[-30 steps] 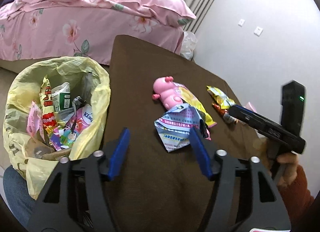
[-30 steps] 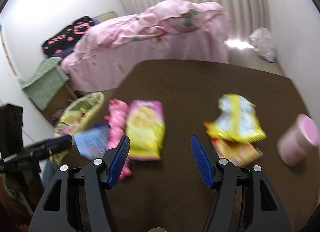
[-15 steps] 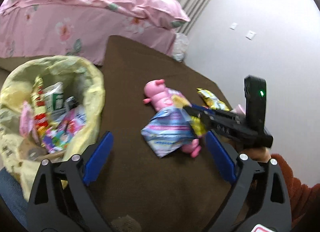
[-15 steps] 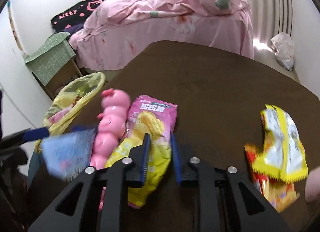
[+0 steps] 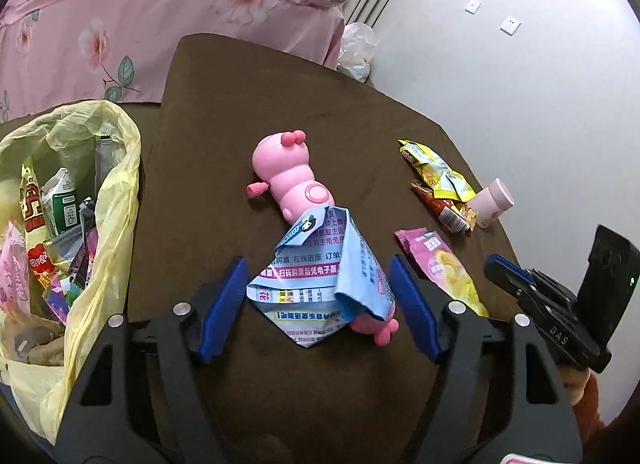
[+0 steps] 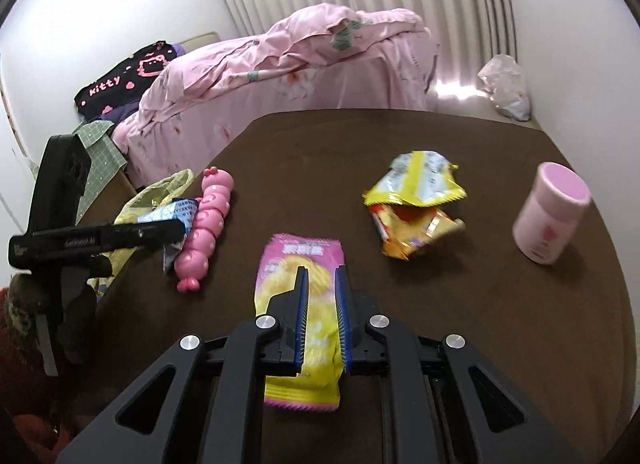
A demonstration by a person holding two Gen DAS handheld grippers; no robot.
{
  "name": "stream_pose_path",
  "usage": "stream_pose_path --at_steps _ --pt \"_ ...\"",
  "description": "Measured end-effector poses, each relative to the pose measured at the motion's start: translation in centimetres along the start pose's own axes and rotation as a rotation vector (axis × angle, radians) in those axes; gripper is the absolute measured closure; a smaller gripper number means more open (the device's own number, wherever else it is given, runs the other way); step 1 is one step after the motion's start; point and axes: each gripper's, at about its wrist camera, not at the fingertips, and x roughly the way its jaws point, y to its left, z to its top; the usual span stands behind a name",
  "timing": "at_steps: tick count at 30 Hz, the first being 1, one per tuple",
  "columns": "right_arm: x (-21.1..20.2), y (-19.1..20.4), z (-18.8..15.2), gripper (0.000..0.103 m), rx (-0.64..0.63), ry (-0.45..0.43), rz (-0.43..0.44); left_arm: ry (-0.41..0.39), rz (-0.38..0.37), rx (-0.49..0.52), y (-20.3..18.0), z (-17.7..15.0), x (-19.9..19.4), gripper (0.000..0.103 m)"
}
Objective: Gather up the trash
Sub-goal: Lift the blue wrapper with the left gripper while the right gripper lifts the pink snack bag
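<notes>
Black cushion (image 6: 120,82), upper left of right wrist view: "kitty" in pink. Right gripper (image 5: 560,334) body, lower right of left wrist view: "DAS". Blue paper (image 5: 320,284), centre: Chinese print, including "扫码购票".

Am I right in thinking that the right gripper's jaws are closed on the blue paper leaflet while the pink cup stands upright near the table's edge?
Not quite: the right gripper has its jaws closed on the pink and yellow snack packet, not the blue leaflet, as the right wrist view shows. The leaflet lies draped over the pink toy between the left gripper's open jaws. The pink cup does stand upright near the table's edge.
</notes>
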Motion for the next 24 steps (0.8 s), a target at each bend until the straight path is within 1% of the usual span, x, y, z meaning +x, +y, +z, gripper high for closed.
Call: stream_pose_path --at_steps 3,5,6,7,8,10,14,16,17,18,19,20,22,24 --pt "-0.1 0.1 -0.5 0.089 -0.026 0.007 -0.008 0.008 0.008 0.001 0.0 -0.1 -0.2 0.04" --pt "-0.2 0.2 -0.6 0.088 -0.04 0.006 0.028 0.004 0.006 0.01 -0.4 -0.1 -0.5 0.045" --pt "-0.3 0.2 -0.5 0.087 -0.038 -0.004 0.037 0.001 0.003 0.015 -0.5 -0.2 -0.7 0.046" --pt "-0.4 0.1 -0.6 0.072 -0.033 -0.008 0.043 -0.004 -0.005 0.021 -0.7 -0.3 -1.1 0.047" --pt "-0.3 -0.1 -0.6 0.049 -0.018 -0.008 0.063 -0.005 -0.013 0.022 -0.9 -0.5 -1.2 0.048" --pt "0.3 -0.4 -0.7 0.048 0.001 0.009 0.086 -0.004 -0.032 0.024 -1.2 -0.8 -1.4 0.049" --pt "2.7 0.4 -1.4 0.048 -0.053 0.154 -0.006 -0.003 -0.038 0.032 -1.6 -1.5 -1.6 0.049" --pt "2.6 1.1 -1.5 0.05 -0.08 0.151 -0.032 -0.003 -0.051 0.033 -1.7 -1.8 -1.7 0.049" --pt "2.7 1.4 -1.6 0.061 -0.093 0.154 -0.045 -0.003 -0.058 0.034 -1.7 -2.0 -1.8 0.049" --pt "2.6 1.8 -1.6 0.07 -0.108 0.149 -0.067 -0.003 -0.059 0.036 -1.8 -2.1 -1.9 0.049" --pt "2.3 2.1 -1.5 0.077 -0.124 0.127 -0.085 -0.004 -0.056 0.04 -1.9 -2.2 -2.0 0.049" --pt "1.8 2.2 -1.4 0.086 -0.129 0.099 -0.08 -0.005 -0.052 0.045 -2.0 -2.2 -2.0 0.049" --pt "0.9 2.2 -1.2 0.09 -0.106 0.063 -0.045 -0.012 -0.041 0.055 -2.2 -2.3 -2.4 0.049" --pt "0.3 2.1 -1.0 0.091 -0.098 0.04 -0.034 -0.024 -0.022 0.06 -2.3 -2.4 -2.8 0.049"
